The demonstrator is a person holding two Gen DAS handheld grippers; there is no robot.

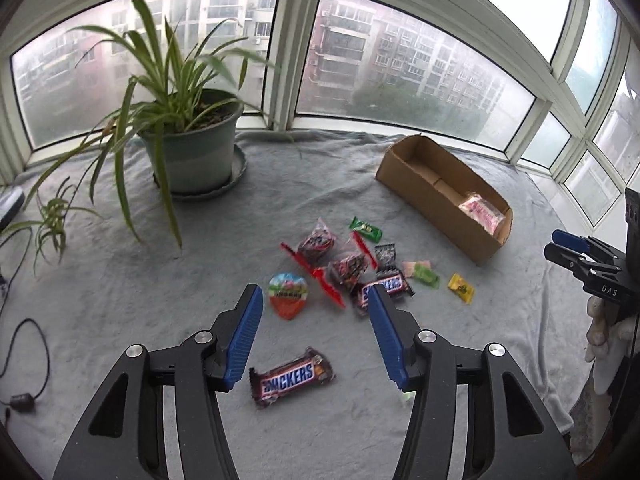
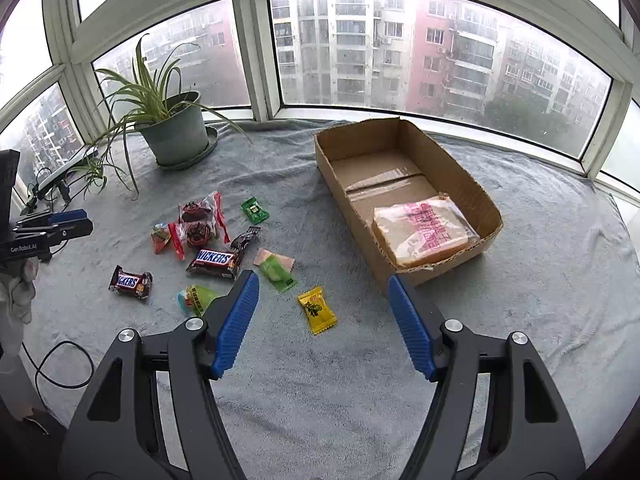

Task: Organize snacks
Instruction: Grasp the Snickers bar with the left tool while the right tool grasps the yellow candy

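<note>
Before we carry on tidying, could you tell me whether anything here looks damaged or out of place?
The cardboard box has a ragged, torn rim at its near corner and holds only one wrapped packet. The other snacks, including a chocolate bar, lie scattered on the grey blanket.

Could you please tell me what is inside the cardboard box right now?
The cardboard box holds one clear-wrapped packet with pink print at its near end; the rest shows bare, taped floor. Whatever lies under that packet is covered and cannot be seen.
</note>
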